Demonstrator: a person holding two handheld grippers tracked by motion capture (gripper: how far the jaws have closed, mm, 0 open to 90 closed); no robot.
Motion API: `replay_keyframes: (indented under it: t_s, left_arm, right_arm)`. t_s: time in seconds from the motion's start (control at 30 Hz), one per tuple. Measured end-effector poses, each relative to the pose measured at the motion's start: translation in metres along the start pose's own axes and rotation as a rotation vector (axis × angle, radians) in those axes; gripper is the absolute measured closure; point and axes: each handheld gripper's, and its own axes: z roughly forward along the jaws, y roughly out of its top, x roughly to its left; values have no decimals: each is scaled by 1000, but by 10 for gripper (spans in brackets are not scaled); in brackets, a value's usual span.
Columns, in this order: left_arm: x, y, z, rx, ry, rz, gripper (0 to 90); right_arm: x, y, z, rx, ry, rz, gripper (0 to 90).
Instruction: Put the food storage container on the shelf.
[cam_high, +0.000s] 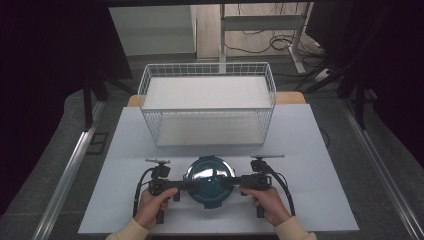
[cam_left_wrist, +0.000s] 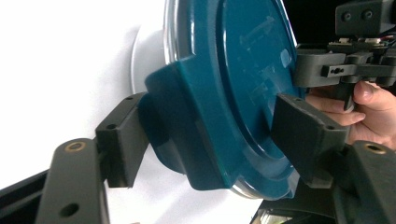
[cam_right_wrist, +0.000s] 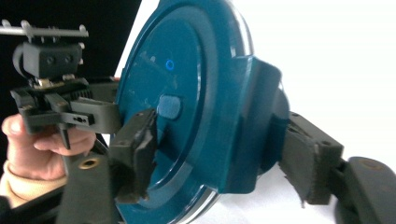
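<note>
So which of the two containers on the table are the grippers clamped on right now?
The round teal lidded container at the near edge, with the left gripper and right gripper on its side tabs. The white wire basket stands behind it, untouched.

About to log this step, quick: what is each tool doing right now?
Left tool: closed on the left latch of the round teal lid.
Right tool: closed on the lid's right latch.
</note>
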Motion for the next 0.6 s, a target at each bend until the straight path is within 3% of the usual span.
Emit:
replay_keyframes:
  t_s: [0.1,0.3,0.6]
  left_arm:
    - [-2,-2,-3,-21,-1,9,342]
    - [-8,-4,-7,-52,11,15,382]
    - [-14,-4,-13,-89,1,66,401]
  right_arm:
    - [1,-3,-4,-23,7,12,394]
    - [7,-7,-9,-47,-3,-14,418]
    - [17,-8,-17,-82,-9,-105,430]
